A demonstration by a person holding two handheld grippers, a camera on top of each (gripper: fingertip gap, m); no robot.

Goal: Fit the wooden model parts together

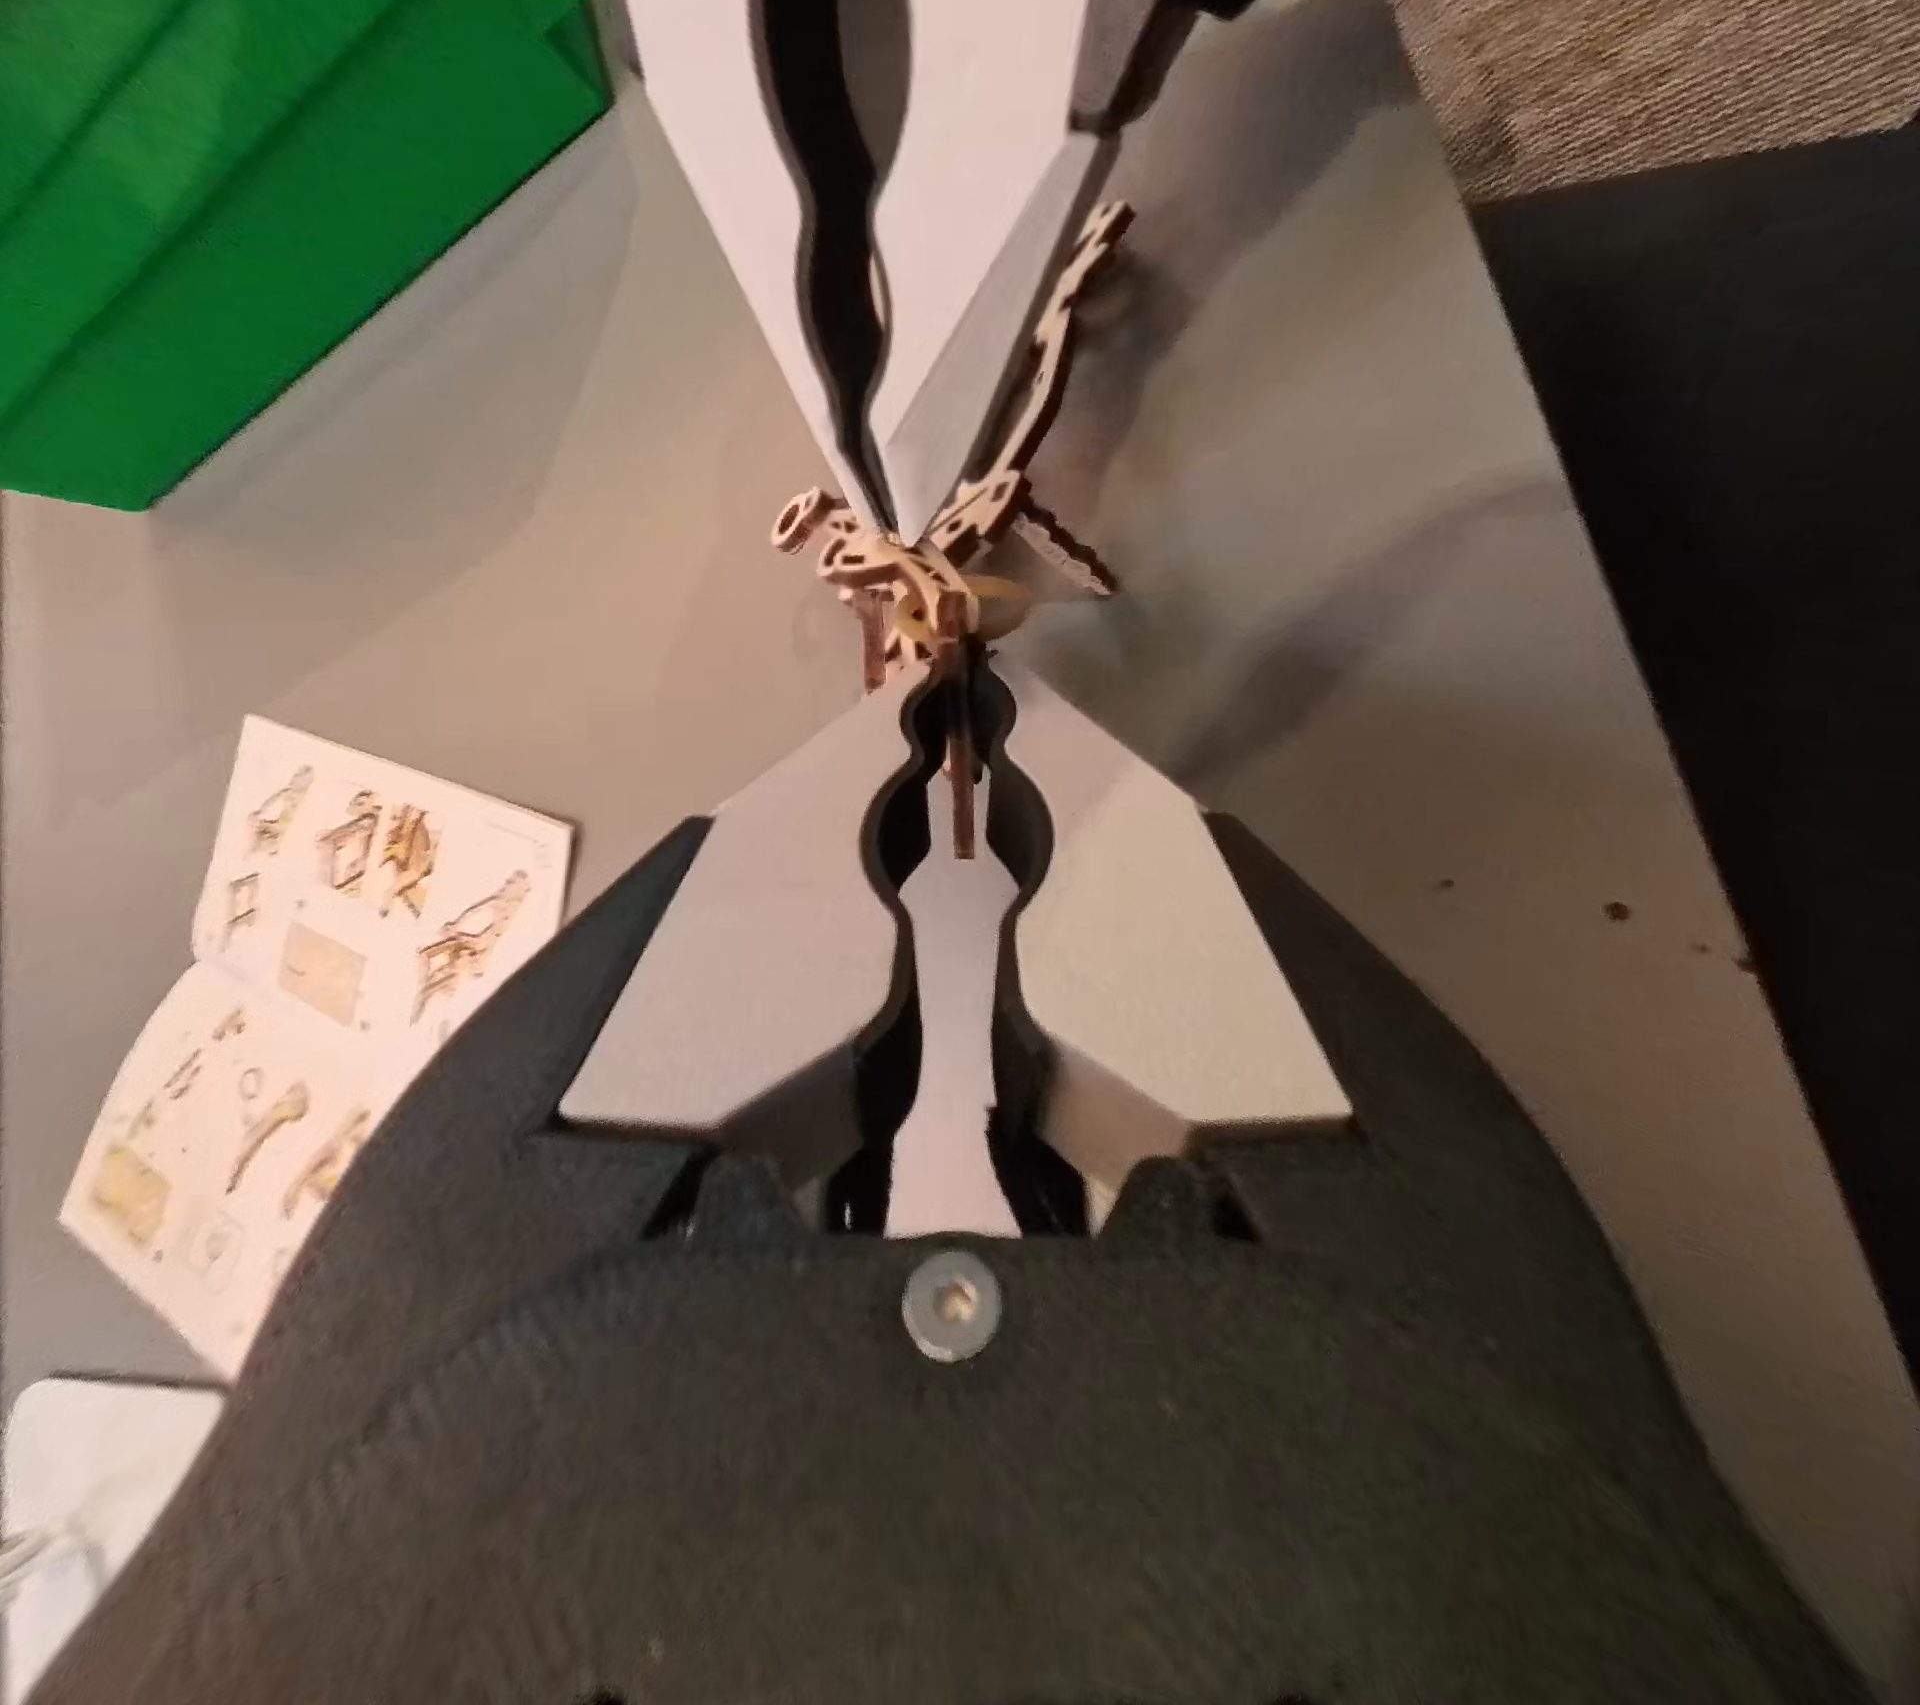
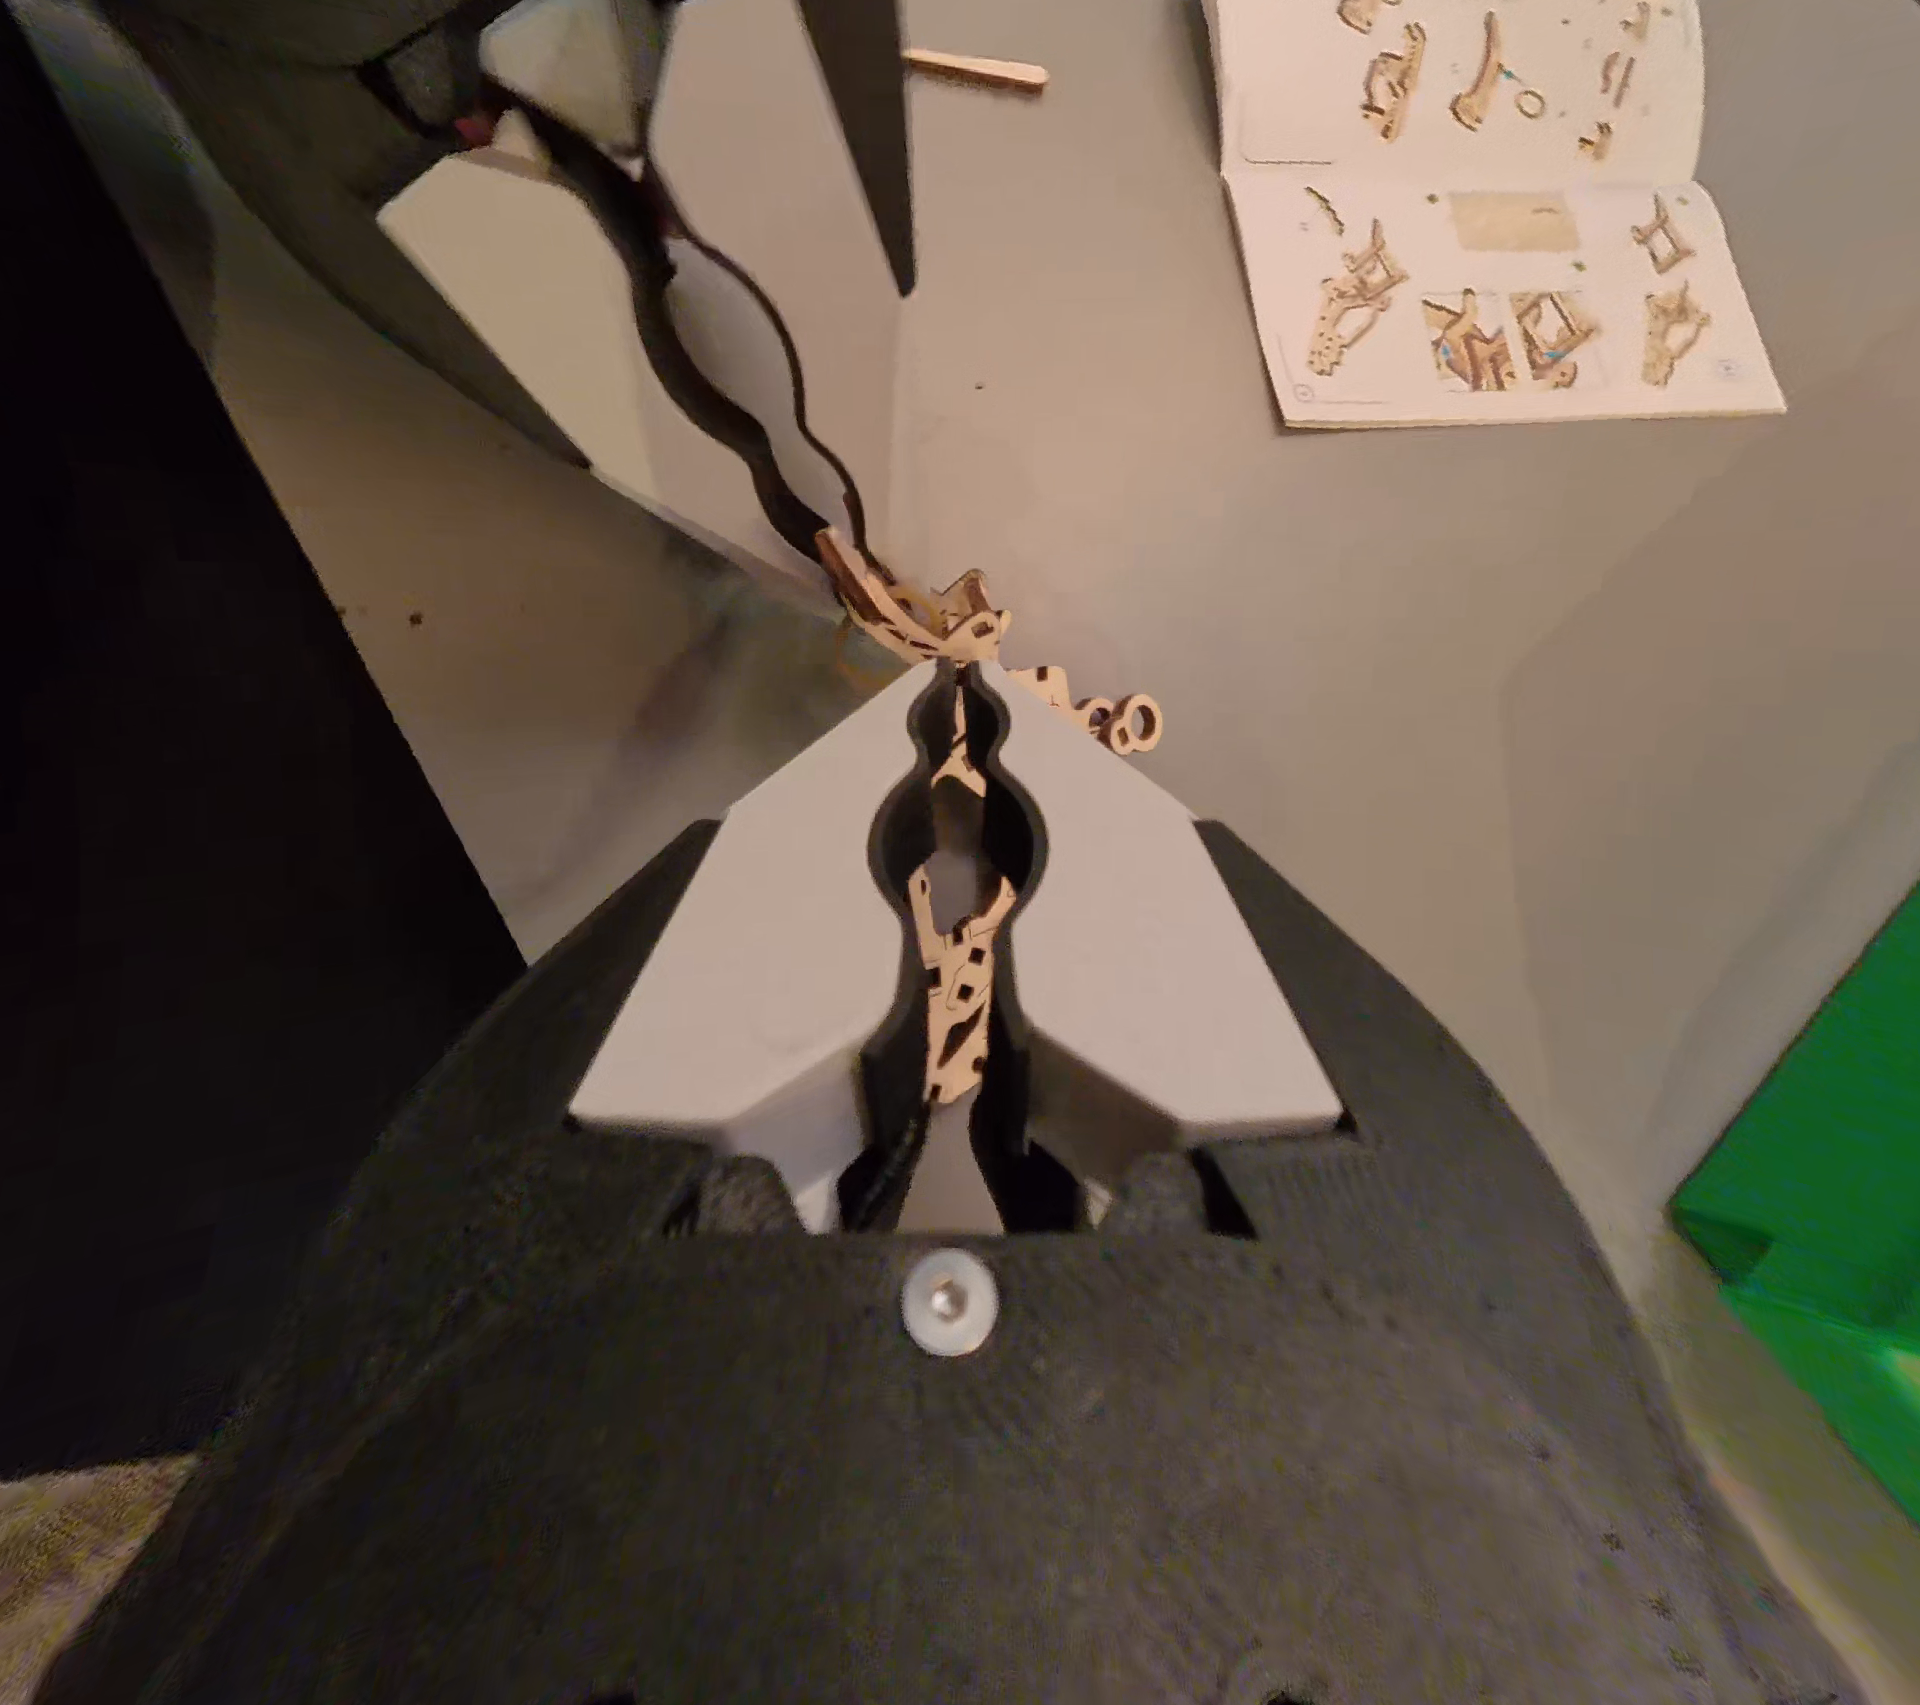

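1. Above the grey table (image 2: 1299, 616), my left gripper (image 1: 951, 699) and right gripper (image 2: 961, 679) meet tip to tip, each pinching the wooden model (image 1: 904, 585).
2. Its thin plates look brittle; I judge a twist between grips could snap a tab.
3. A rubber band (image 1: 997, 590) could slip off.

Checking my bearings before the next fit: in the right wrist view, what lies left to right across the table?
Left gripper clamping one end of the wooden model → loose wooden stick → open instruction booklet → green bin at the right edge.
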